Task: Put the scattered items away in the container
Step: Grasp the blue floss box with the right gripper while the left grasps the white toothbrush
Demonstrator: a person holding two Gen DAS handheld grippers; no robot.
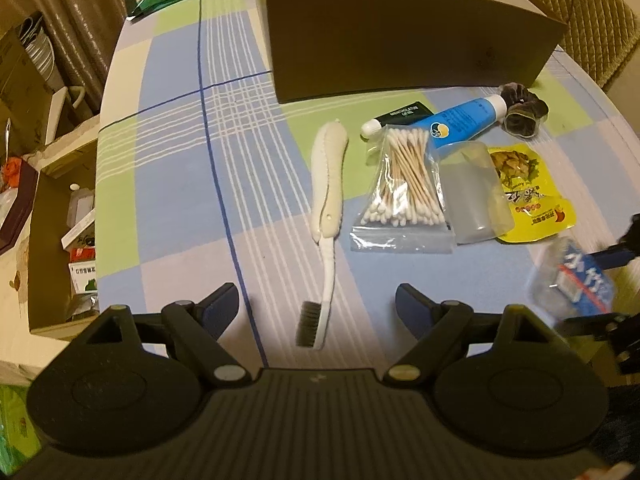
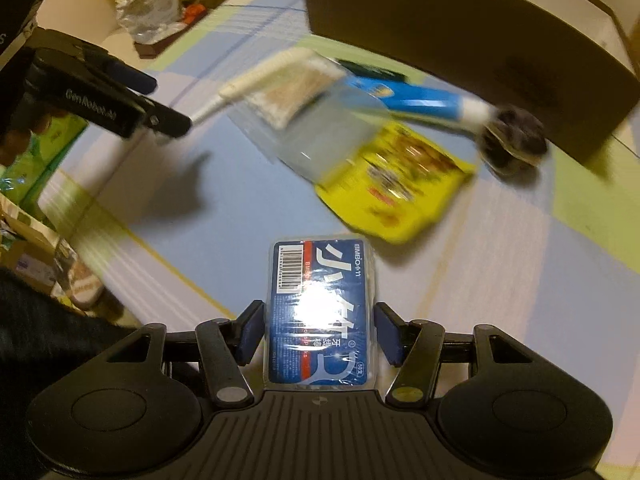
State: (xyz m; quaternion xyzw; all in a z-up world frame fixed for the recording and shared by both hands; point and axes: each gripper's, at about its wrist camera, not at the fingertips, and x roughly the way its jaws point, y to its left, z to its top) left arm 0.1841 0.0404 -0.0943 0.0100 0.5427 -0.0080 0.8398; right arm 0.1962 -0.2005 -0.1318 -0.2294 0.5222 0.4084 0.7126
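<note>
Two grippers over checked tablecloth (image 1: pixel 180 168) | R gripper (image 2: pixel 318 330) clamped on blue plastic floss-pick pack (image 2: pixel 322 312) | L gripper (image 1: pixel 318 304) jaws apart, near white long-handled brush (image 1: pixel 328 184) | brown cardboard box (image 1: pixel 400 40) beyond brush

"bmbo" and a barcode mark the blue packet (image 2: pixel 320 312); "genrobot.ai" runs along the left gripper (image 2: pixel 160 100); "mentholatum" labels the dark box (image 1: pixel 406 114).

Blurred, covered and cut-off parts

Right wrist view: motion smears the yellow snack packet (image 2: pixel 396 188), blue tube (image 2: pixel 420 100) and dark scrunchie (image 2: pixel 514 144); their print is unreadable. Left wrist view: the blue floss-pick pack (image 1: pixel 576 280) is blurred, the clear case (image 1: pixel 474 192) covers part of the packet, and the brown box (image 1: pixel 400 40) hides its own inside.
</note>
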